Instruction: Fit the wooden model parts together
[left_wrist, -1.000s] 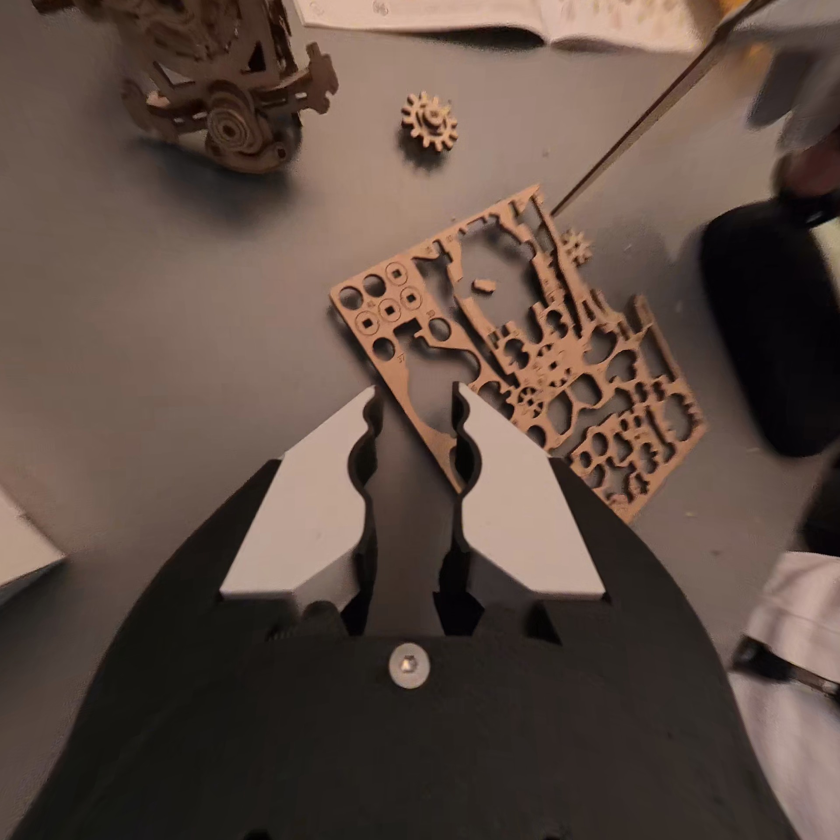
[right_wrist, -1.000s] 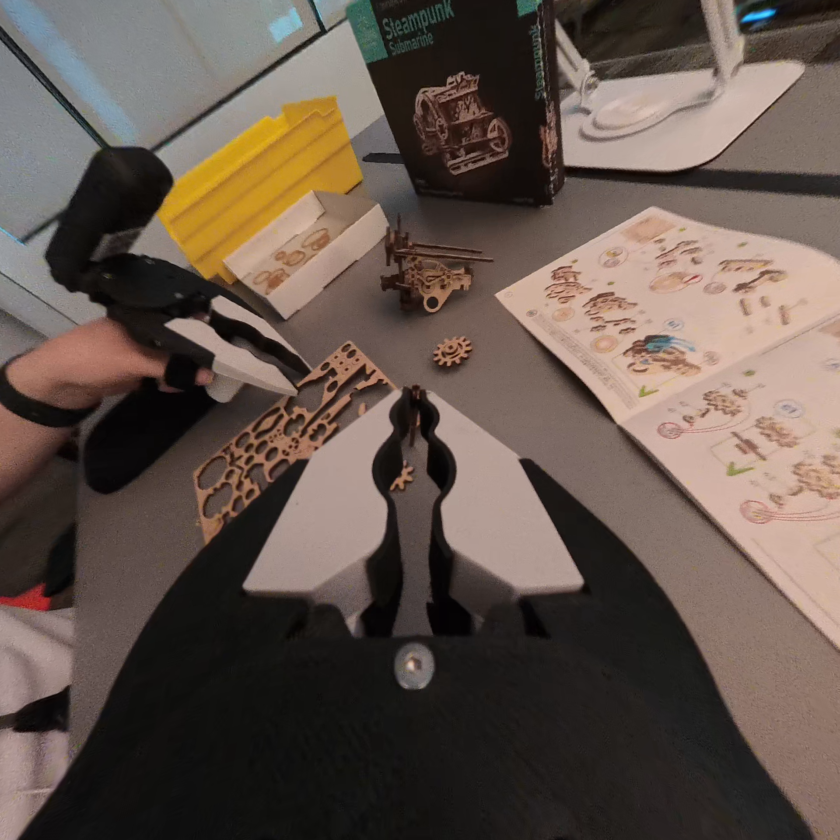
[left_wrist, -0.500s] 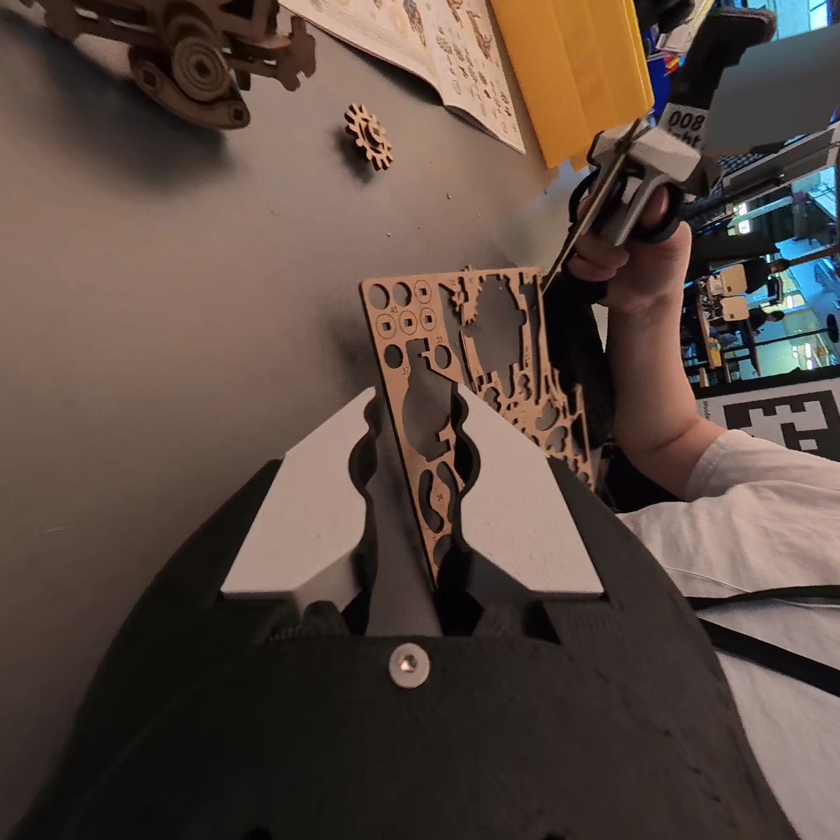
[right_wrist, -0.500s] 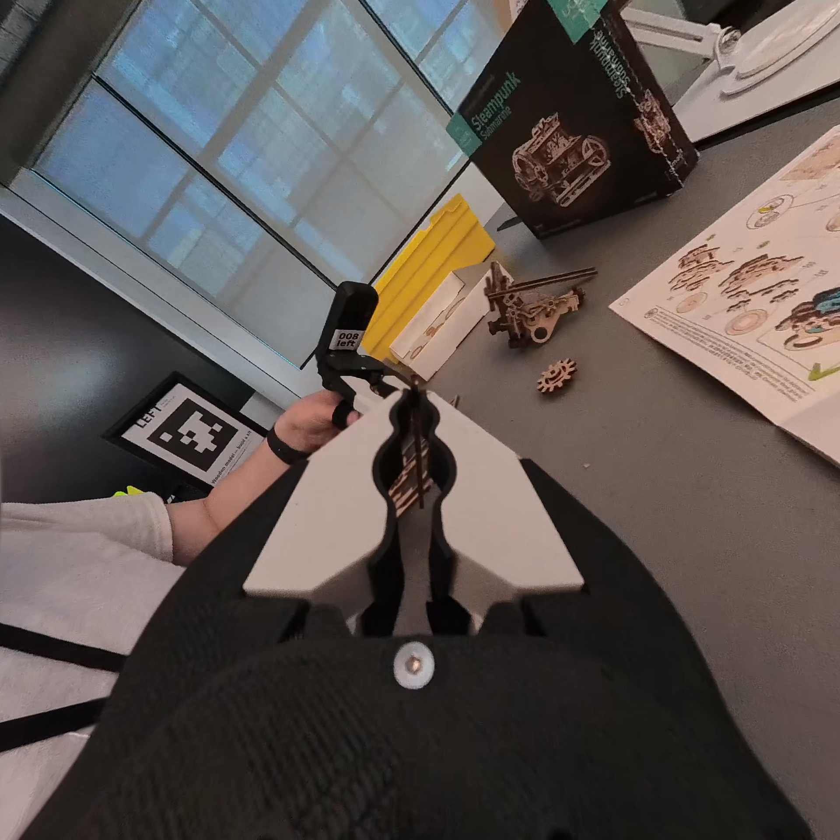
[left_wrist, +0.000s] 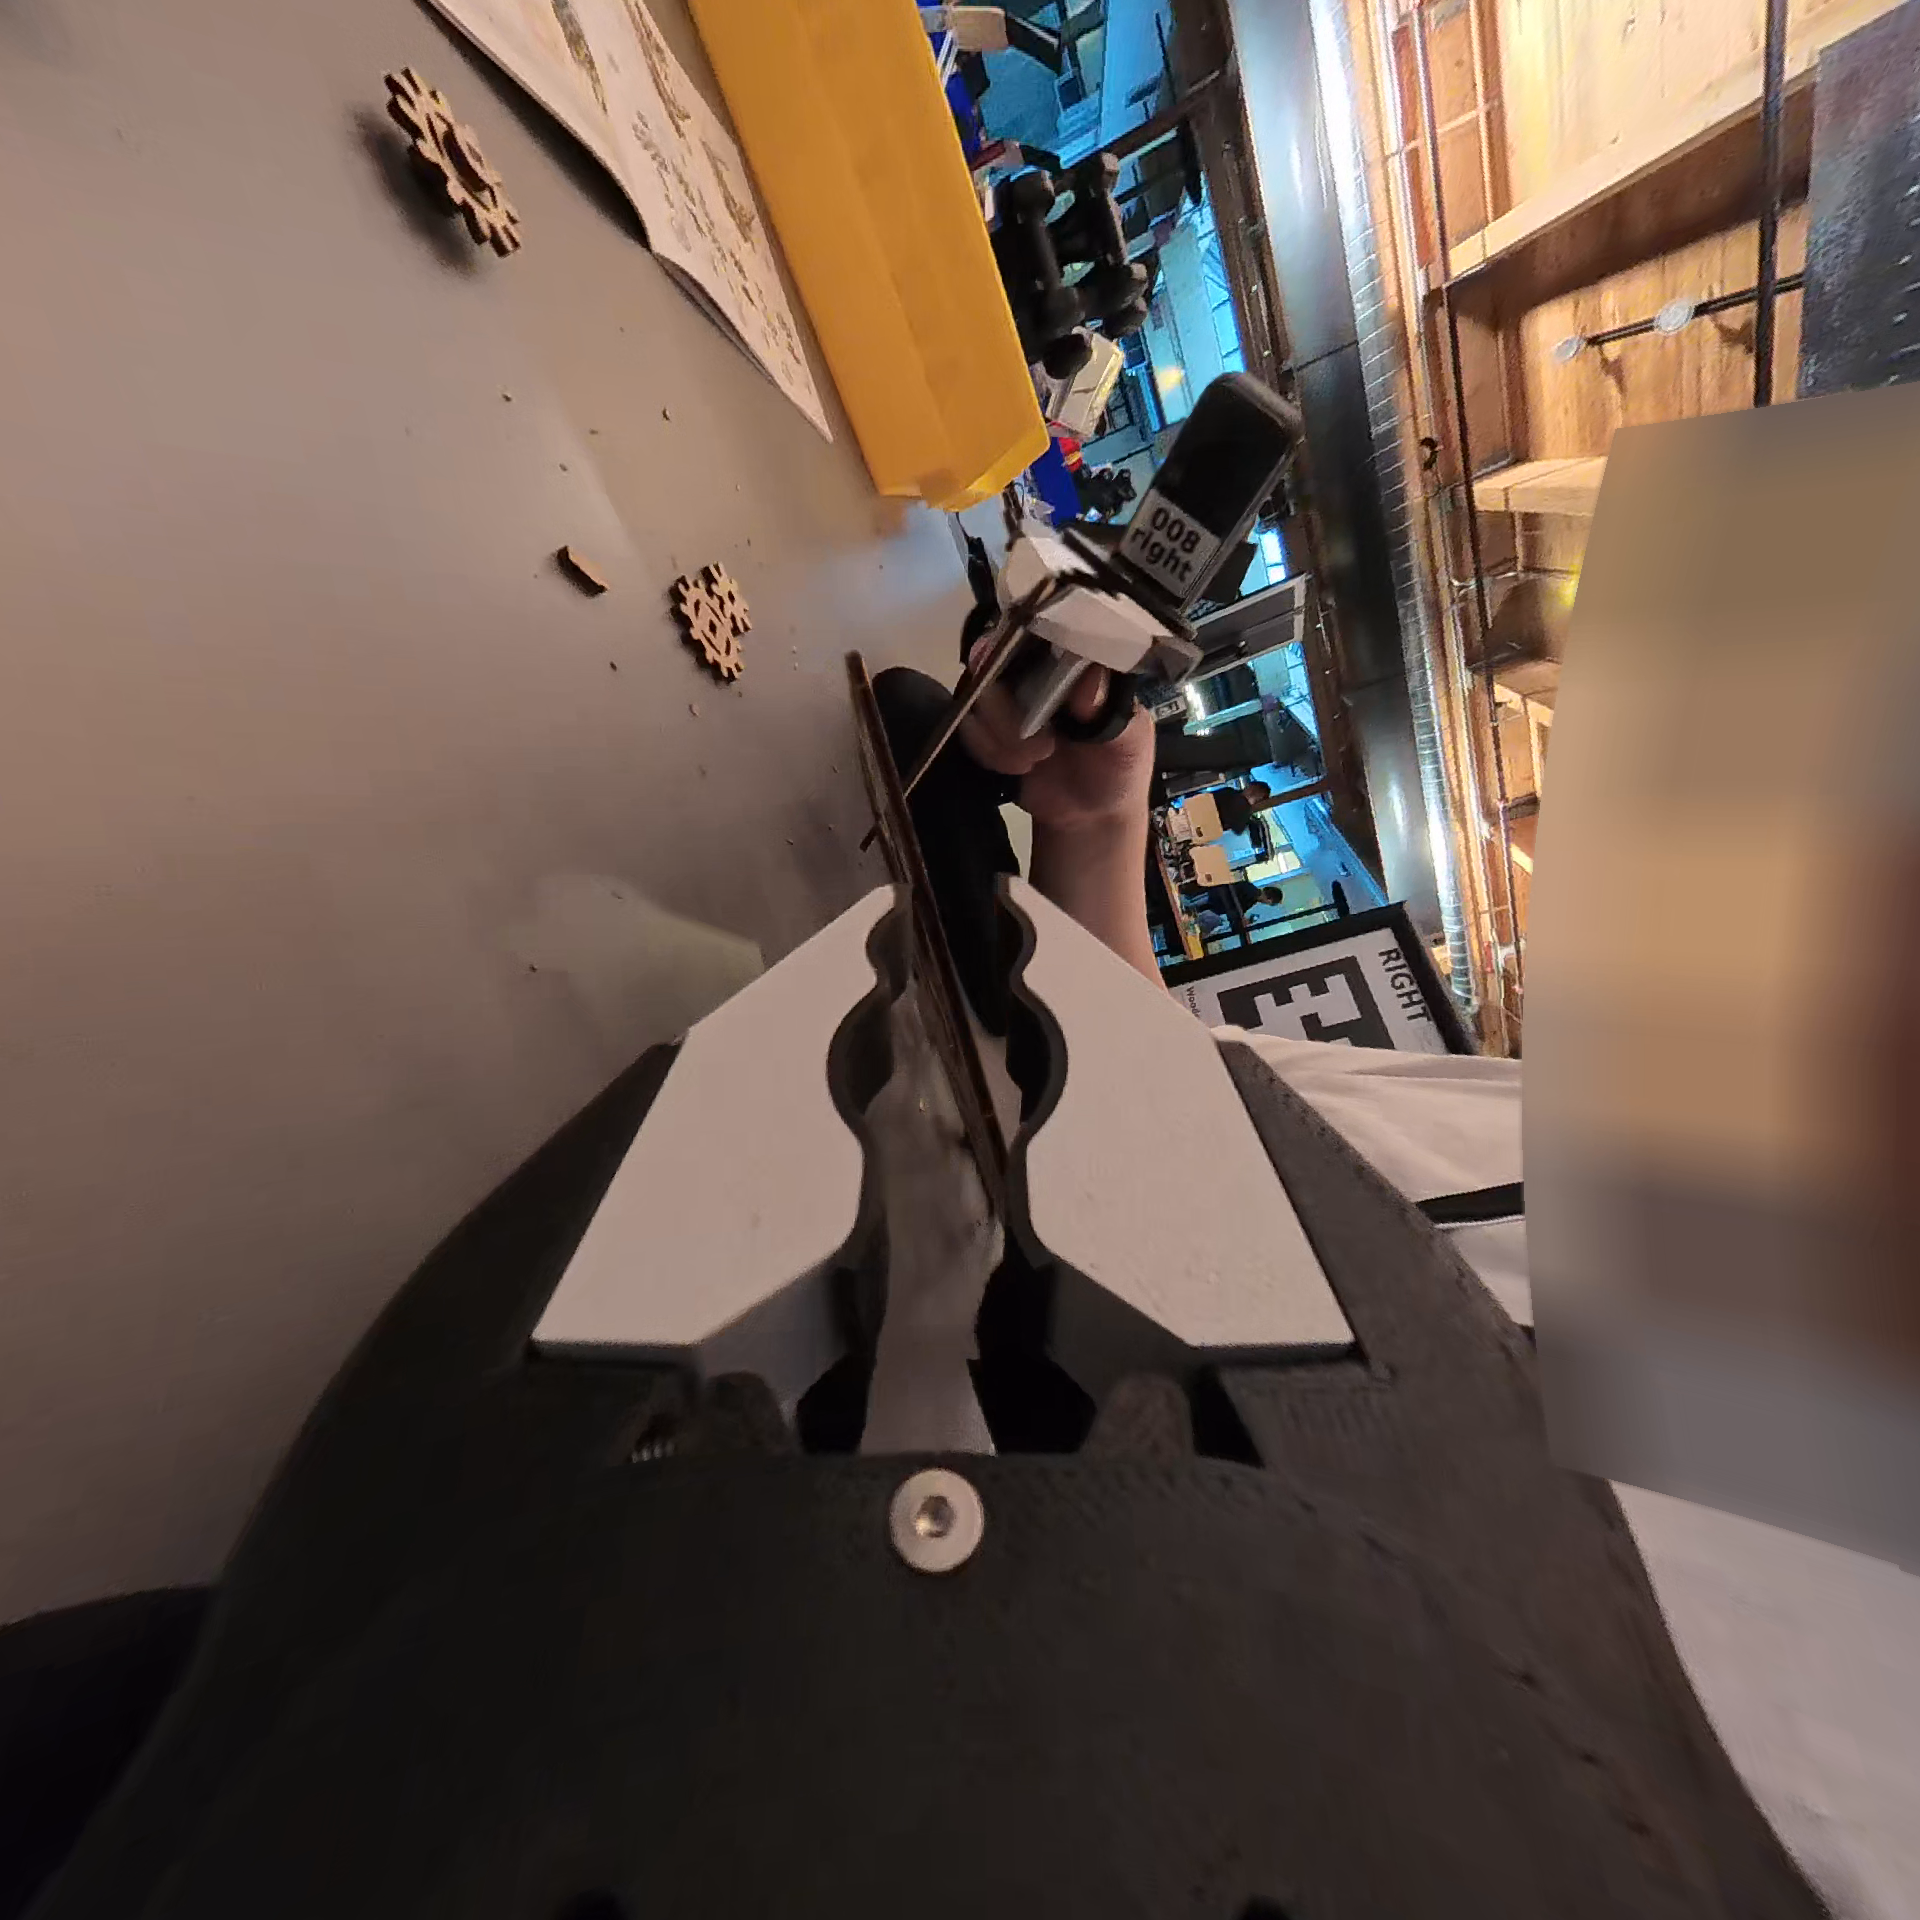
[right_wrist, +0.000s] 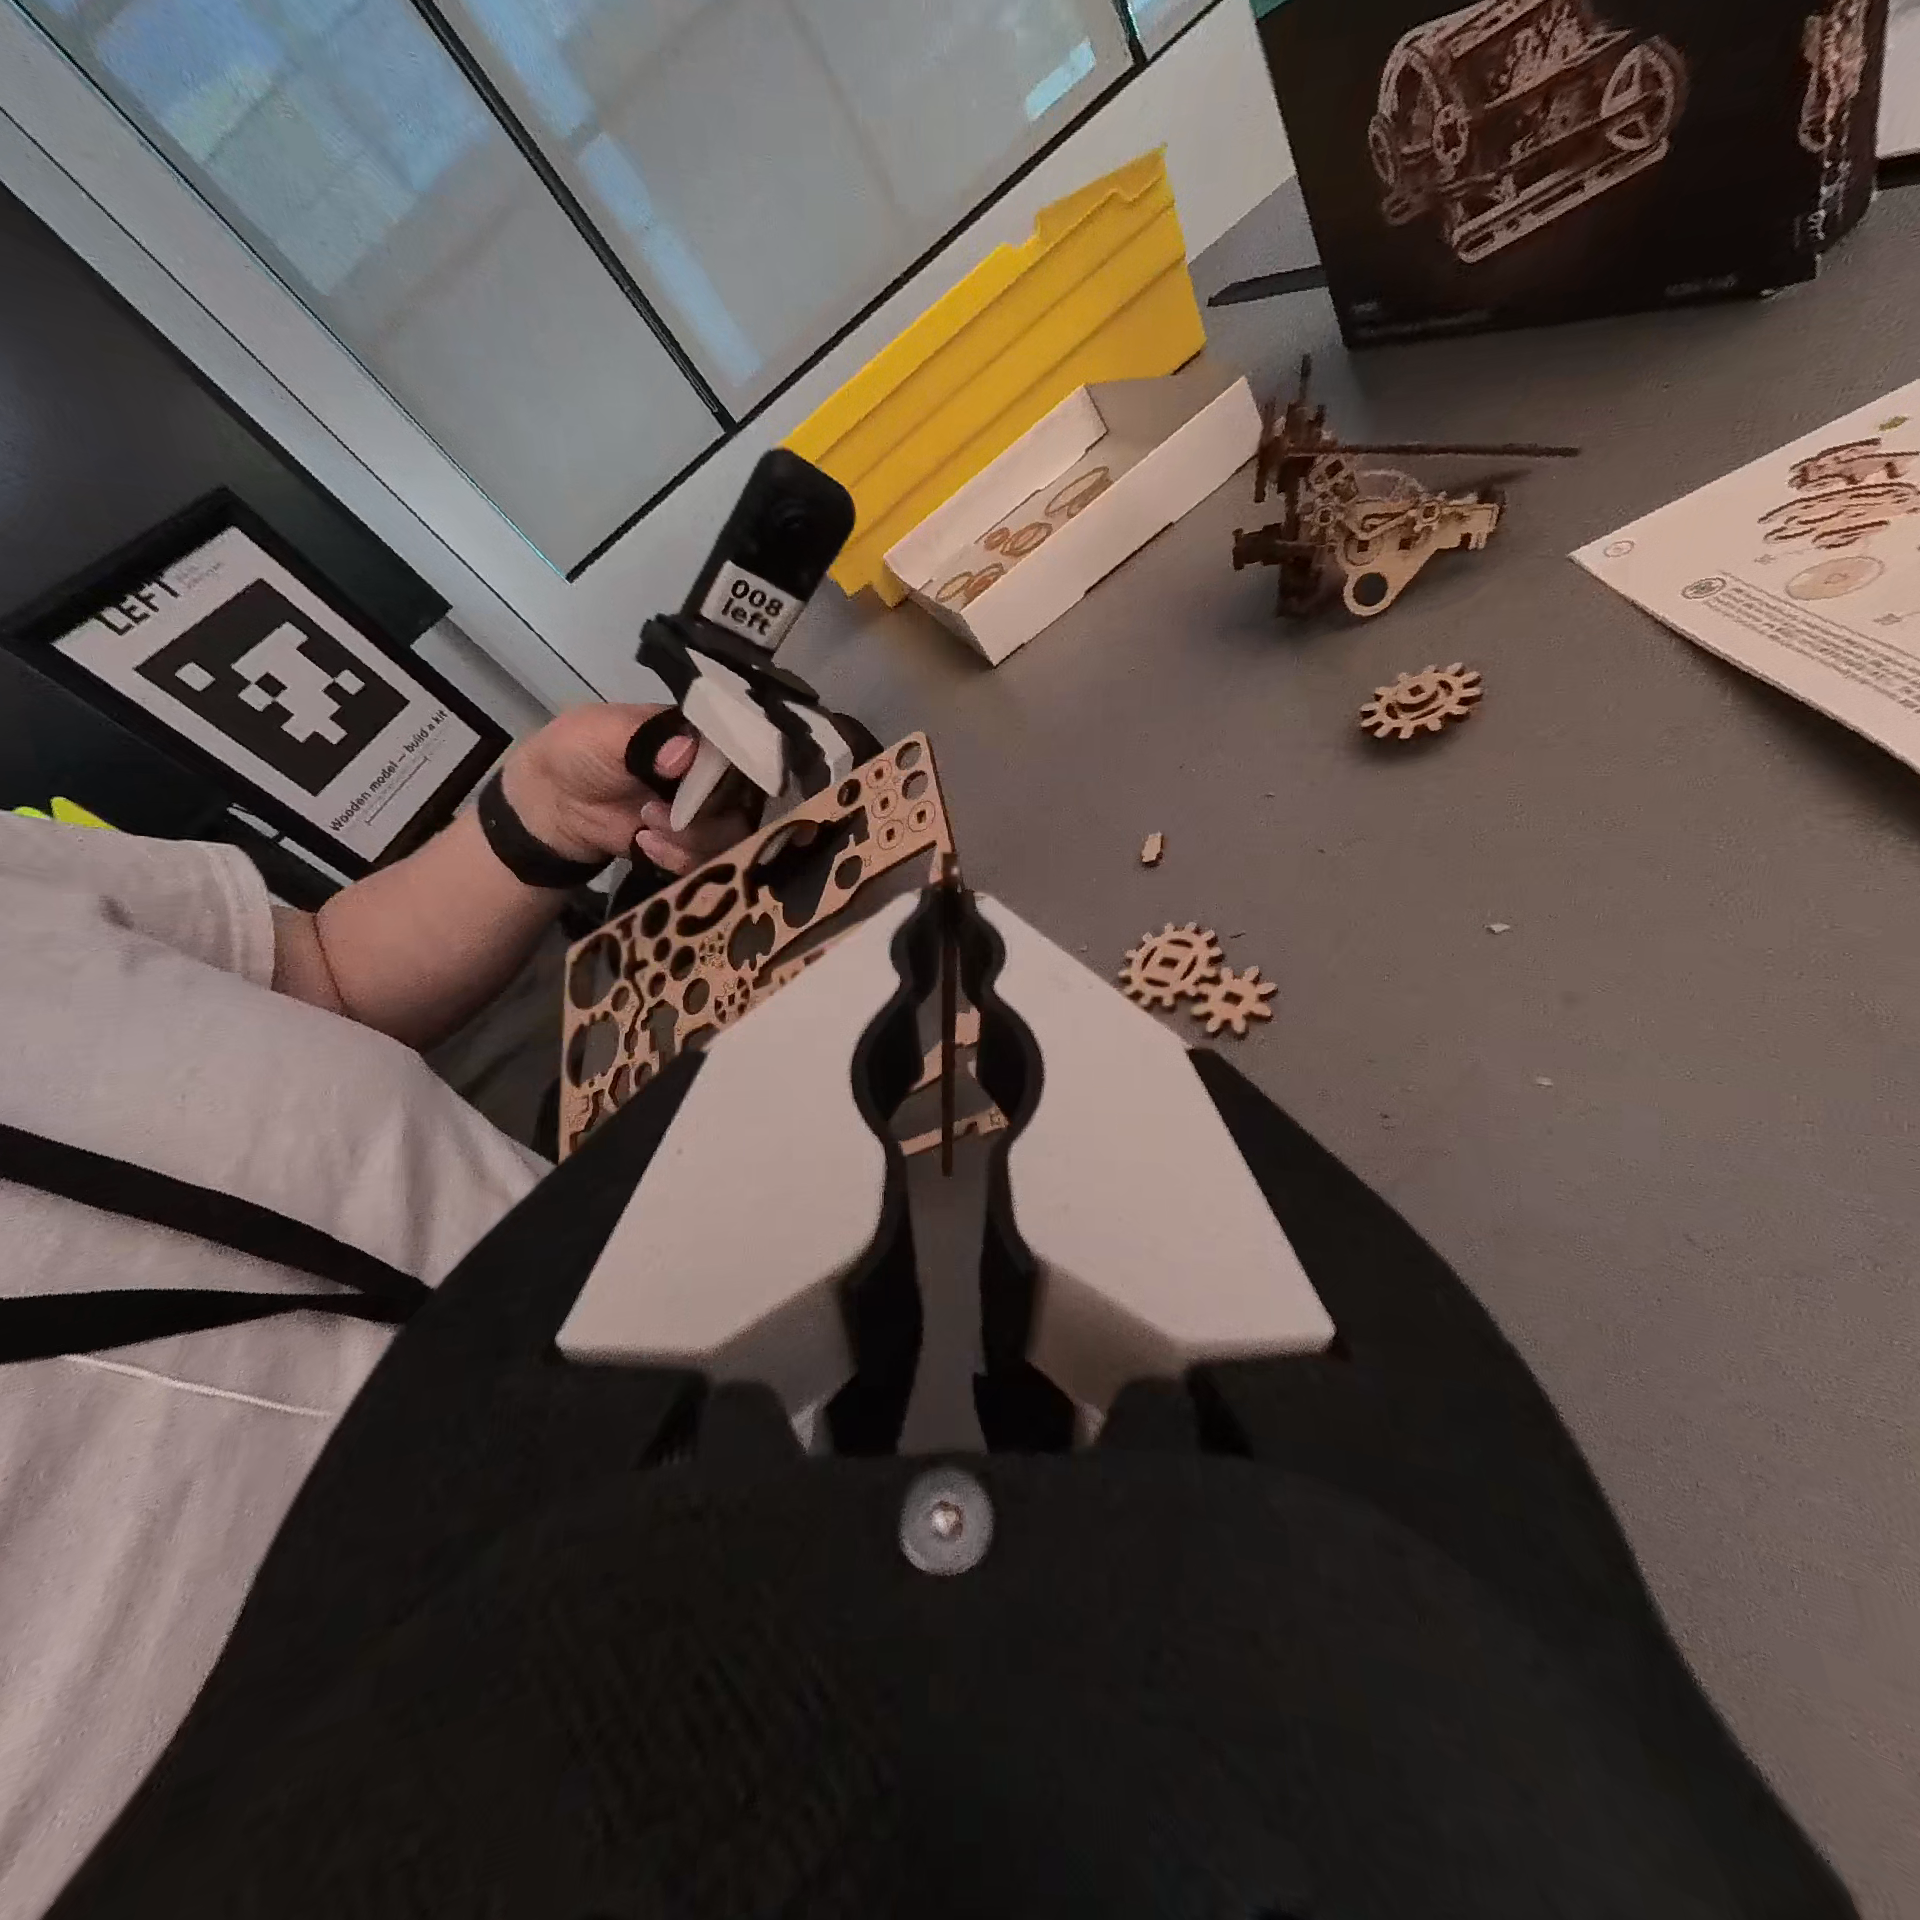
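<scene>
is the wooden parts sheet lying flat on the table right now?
No: the left gripper holds the wooden parts sheet by a corner, raised off the grey table and tilted, in the right wrist view.

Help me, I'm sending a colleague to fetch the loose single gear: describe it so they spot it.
Start at the half-built wooden model on the grey table. Just in front of it lies one gear, alone beside the instruction sheet. The other gears lie touching as a pair.
</scene>
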